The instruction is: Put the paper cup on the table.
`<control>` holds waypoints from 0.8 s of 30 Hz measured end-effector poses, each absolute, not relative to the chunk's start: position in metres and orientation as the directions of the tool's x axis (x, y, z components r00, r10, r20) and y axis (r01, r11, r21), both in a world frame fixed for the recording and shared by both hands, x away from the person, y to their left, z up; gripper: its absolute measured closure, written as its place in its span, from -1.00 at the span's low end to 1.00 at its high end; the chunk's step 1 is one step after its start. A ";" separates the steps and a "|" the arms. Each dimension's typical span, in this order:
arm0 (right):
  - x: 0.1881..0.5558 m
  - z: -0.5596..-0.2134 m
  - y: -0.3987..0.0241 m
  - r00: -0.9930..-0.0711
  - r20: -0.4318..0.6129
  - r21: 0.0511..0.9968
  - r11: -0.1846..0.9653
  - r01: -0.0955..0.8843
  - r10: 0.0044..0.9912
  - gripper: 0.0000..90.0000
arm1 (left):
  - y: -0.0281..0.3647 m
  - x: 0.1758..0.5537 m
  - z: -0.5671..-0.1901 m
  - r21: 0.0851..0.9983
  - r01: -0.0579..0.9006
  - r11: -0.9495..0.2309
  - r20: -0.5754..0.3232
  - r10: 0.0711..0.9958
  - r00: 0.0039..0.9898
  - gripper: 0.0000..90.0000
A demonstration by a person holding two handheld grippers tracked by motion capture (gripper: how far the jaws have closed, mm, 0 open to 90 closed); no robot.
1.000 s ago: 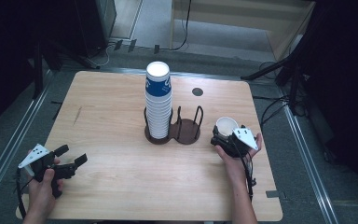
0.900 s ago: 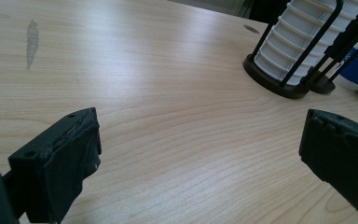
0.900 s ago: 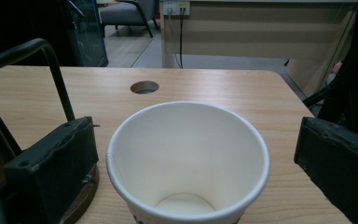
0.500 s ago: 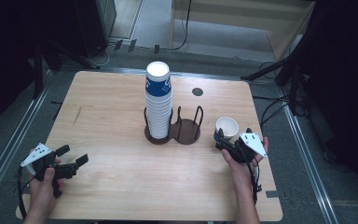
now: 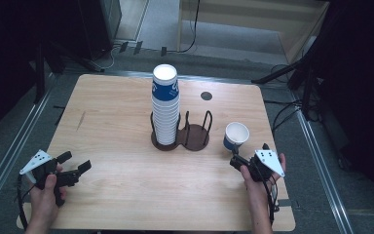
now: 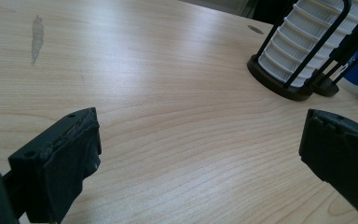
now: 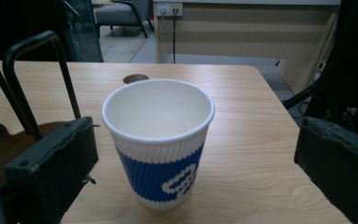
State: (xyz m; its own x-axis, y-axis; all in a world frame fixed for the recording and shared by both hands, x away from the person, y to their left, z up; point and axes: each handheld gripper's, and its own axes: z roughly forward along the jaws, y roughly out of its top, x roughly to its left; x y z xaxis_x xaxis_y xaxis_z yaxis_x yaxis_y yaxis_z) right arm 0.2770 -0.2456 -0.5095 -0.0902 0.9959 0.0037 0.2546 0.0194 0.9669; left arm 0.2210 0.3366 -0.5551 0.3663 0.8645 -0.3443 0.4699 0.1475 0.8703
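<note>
1. Now backing the right gripper (image 5: 238,163) away from the paper cup (image 5: 236,135) (jaws spread wide, holding nothing).
2. Standing upright beside the holder (image 5: 195,138), released.
3. Idling open-jawed: left gripper (image 5: 73,165).

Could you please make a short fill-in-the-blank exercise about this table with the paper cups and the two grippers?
1. The single paper cup stands upright on the ____ table.
2. The jaws of the right hand-held gripper are ____, with nothing between them touching.
3. The stack of cups sits in the ____ ring of the black holder.
4. The left hand-held gripper holds ____.

Missing words: wooden; open; left; nothing
</note>
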 end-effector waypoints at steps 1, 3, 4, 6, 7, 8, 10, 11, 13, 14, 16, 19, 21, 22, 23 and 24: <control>0.275 -0.510 -0.247 -0.087 0.004 0.966 0.018 0.256 0.996 -1.00 | 0.337 0.221 -0.555 0.871 0.469 0.147 -0.344 0.864 0.367 -1.00; 0.274 -0.510 -0.249 -0.084 0.001 0.966 0.020 0.257 0.996 -1.00 | 0.336 0.220 -0.555 0.872 0.468 0.146 -0.343 0.864 0.369 -1.00; 0.272 -0.511 -0.250 -0.080 0.001 0.966 0.020 0.259 0.997 -1.00 | 0.336 0.220 -0.555 0.873 0.465 0.146 -0.342 0.864 0.370 -1.00; 0.267 -0.512 -0.255 -0.075 -0.009 0.964 0.028 0.263 0.997 -1.00 | 0.337 0.220 -0.555 0.872 0.466 0.150 -0.346 0.862 0.370 -1.00; 0.265 -0.512 -0.257 -0.071 -0.012 0.964 0.031 0.265 0.997 -1.00 | 0.337 0.220 -0.555 0.872 0.466 0.151 -0.347 0.862 0.370 -1.00; 0.263 -0.513 -0.260 -0.067 -0.013 0.963 0.031 0.267 0.998 -1.00 | 0.337 0.220 -0.555 0.872 0.466 0.151 -0.347 0.861 0.371 -1.00; 0.259 -0.514 -0.267 -0.055 -0.009 0.962 0.024 0.272 0.998 -1.00 | 0.337 0.220 -0.555 0.871 0.468 0.147 -0.346 0.862 0.372 -1.00; 0.257 -0.515 -0.272 -0.047 -0.014 0.962 0.026 0.271 0.999 -1.00 | 0.337 0.220 -0.555 0.871 0.469 0.146 -0.345 0.862 0.373 -1.00; 0.254 -0.516 -0.278 -0.035 -0.011 0.961 0.020 0.276 0.999 -1.00 | 0.337 0.220 -0.555 0.872 0.467 0.147 -0.345 0.862 0.371 -1.00; 0.252 -0.516 -0.281 -0.030 -0.011 0.960 0.019 0.279 0.999 -1.00 | 0.337 0.220 -0.555 0.872 0.466 0.150 -0.346 0.862 0.370 -1.00; 0.247 -0.520 -0.291 -0.018 -0.012 0.956 0.017 0.291 1.000 -1.00 | 0.337 0.219 -0.555 0.872 0.465 0.154 -0.349 0.862 0.368 -1.00; 0.244 -0.522 -0.296 -0.009 -0.020 0.953 0.022 0.302 1.000 -1.00 | 0.337 0.219 -0.555 0.872 0.465 0.155 -0.350 0.861 0.368 -1.00; 0.241 -0.524 -0.301 -0.003 -0.025 0.950 0.025 0.311 1.000 -1.00 | 0.337 0.219 -0.555 0.871 0.466 0.155 -0.350 0.861 0.369 -1.00; 0.239 -0.525 -0.303 0.002 -0.025 0.949 0.023 0.316 1.000 -1.00 | 0.337 0.219 -0.555 0.871 0.466 0.155 -0.351 0.861 0.369 -1.00; 0.238 -0.526 -0.306 0.004 -0.023 0.947 0.021 0.321 1.000 -1.00 | 0.338 0.220 -0.555 0.870 0.467 0.157 -0.353 0.860 0.369 -1.00; 0.237 -0.527 -0.308 0.008 -0.016 0.946 0.013 0.325 1.000 -1.00 | 0.338 0.219 -0.556 0.870 0.468 0.157 -0.353 0.859 0.370 -1.00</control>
State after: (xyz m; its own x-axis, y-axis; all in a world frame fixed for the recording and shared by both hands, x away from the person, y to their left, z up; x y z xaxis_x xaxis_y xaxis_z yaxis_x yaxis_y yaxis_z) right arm 0.2366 -0.3081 -0.5268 0.0075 0.9998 -0.0158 0.3248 0.0125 0.9457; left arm 0.2195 0.3379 -0.5555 0.3699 0.8592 -0.3534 0.4676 0.1566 0.8700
